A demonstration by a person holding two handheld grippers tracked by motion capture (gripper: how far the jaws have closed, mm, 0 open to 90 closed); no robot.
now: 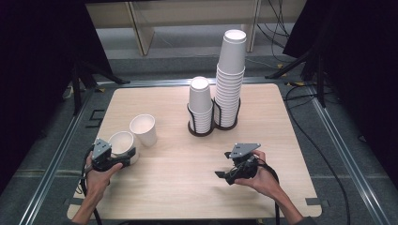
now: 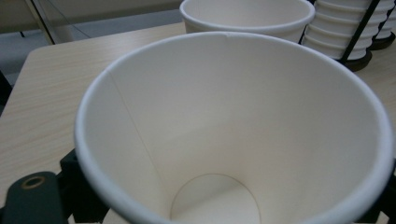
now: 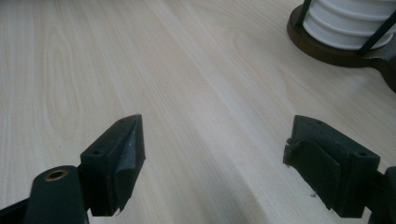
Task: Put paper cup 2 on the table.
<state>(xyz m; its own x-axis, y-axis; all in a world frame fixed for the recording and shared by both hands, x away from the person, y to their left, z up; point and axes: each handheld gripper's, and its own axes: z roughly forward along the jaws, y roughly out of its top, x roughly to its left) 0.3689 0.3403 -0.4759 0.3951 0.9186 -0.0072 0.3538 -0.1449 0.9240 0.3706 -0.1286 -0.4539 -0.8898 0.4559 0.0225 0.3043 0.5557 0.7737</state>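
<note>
A white paper cup (image 1: 122, 142) stands upright at the table's front left, between the jaws of my left gripper (image 1: 125, 153). In the left gripper view the cup's open mouth (image 2: 233, 116) is very close, and a black finger (image 2: 70, 182) sits against its outer wall. The rim hides the pads, so whether they press on the cup is unclear. A second loose cup (image 1: 143, 129) (image 2: 247, 16) stands just behind it. My right gripper (image 1: 223, 164) (image 3: 215, 154) rests low over the front right of the table, jaws wide apart with nothing between them.
Two stacks of white cups stand in a black wire holder (image 1: 202, 130) at the table's middle back: a short stack (image 1: 200, 101) and a tall stack (image 1: 231, 79) (image 3: 355, 23). The wooden table (image 1: 187, 183) has a metal frame around it. Cables lie on the floor at right.
</note>
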